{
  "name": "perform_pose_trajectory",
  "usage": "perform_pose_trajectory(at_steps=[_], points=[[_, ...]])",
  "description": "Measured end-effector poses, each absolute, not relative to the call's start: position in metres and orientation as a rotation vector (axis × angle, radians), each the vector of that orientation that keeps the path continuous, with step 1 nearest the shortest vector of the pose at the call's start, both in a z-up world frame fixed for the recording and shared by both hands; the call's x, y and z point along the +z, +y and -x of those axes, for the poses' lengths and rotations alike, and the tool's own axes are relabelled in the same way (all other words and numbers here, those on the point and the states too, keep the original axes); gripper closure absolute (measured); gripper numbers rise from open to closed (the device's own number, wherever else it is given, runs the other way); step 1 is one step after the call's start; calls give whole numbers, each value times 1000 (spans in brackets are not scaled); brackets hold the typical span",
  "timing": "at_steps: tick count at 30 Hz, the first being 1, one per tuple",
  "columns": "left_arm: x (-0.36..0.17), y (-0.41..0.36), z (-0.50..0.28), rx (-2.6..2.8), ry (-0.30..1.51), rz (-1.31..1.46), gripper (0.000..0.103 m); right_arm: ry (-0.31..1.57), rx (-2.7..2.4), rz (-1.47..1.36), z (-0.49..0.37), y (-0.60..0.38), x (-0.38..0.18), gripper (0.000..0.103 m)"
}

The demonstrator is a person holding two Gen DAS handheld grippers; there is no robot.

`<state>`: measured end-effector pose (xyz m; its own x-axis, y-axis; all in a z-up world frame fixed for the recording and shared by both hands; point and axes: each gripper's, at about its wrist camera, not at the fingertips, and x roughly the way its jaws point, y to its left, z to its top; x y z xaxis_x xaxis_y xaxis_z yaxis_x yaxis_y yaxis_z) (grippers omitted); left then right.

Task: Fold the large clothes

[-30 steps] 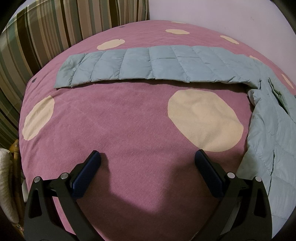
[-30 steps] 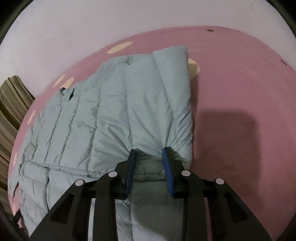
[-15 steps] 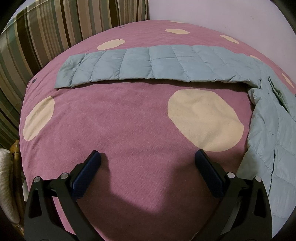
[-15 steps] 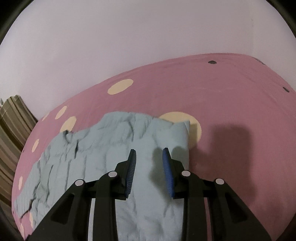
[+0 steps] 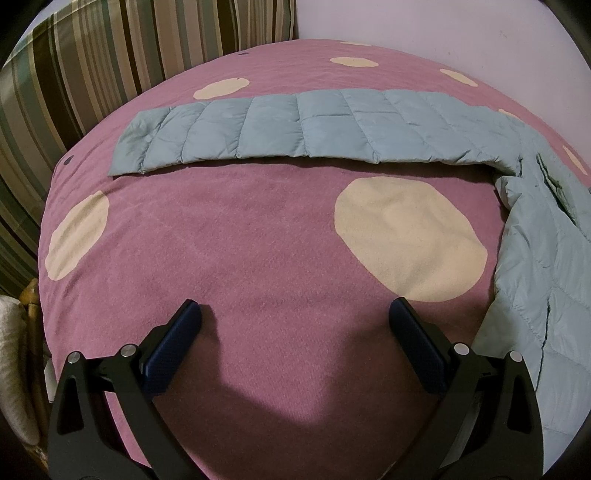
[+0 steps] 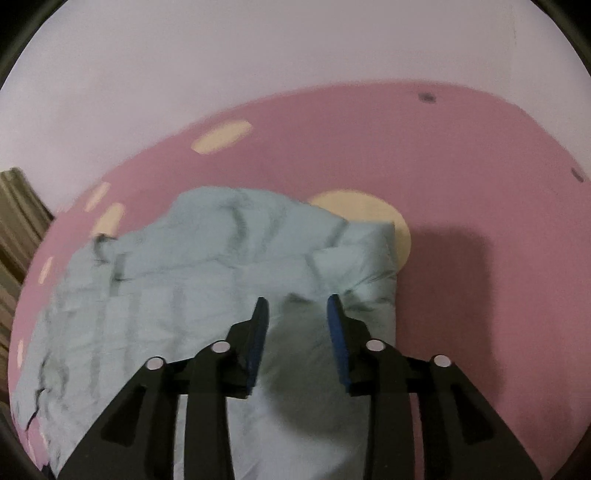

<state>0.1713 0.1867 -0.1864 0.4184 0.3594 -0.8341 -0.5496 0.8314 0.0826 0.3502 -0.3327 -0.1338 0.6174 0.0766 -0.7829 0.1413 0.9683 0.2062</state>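
Pink bedspread (image 5: 258, 240), left gripper (image 5: 295, 317) wide, empty

Home bedroom: polka-dot bedspread (image 5: 258, 240), striped cushion (image 5: 92, 62).

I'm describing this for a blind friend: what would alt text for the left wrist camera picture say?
A pale blue quilted jacket lies on a pink bedspread with cream dots, one sleeve stretched flat across the far side. In the foreground the left gripper hangs wide open over bare bedspread, holding nothing. A striped cushion and a pale wall stand behind.
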Motion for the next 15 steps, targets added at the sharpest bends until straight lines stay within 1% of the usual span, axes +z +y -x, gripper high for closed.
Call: perform_pose_trajectory(at_steps=[1,2,5,8,15], points=[[-186,186,-172,576,987,214,2,875,-33,-247,-337,-327,-124,43],[-186,186,-172,577,986,214,2,855,-31,-241,-327,-323,-120,38],[-186,186,-172,574,985,218,2,848,-29,-246,-298,-312,-118,38],[-187,186,-172,575,986,217,2,880,-32,-249,-288,-304,-131,38],[-187,184,-173,574,985,220,2,950,-67,-182,-298,-289,-163,38]])
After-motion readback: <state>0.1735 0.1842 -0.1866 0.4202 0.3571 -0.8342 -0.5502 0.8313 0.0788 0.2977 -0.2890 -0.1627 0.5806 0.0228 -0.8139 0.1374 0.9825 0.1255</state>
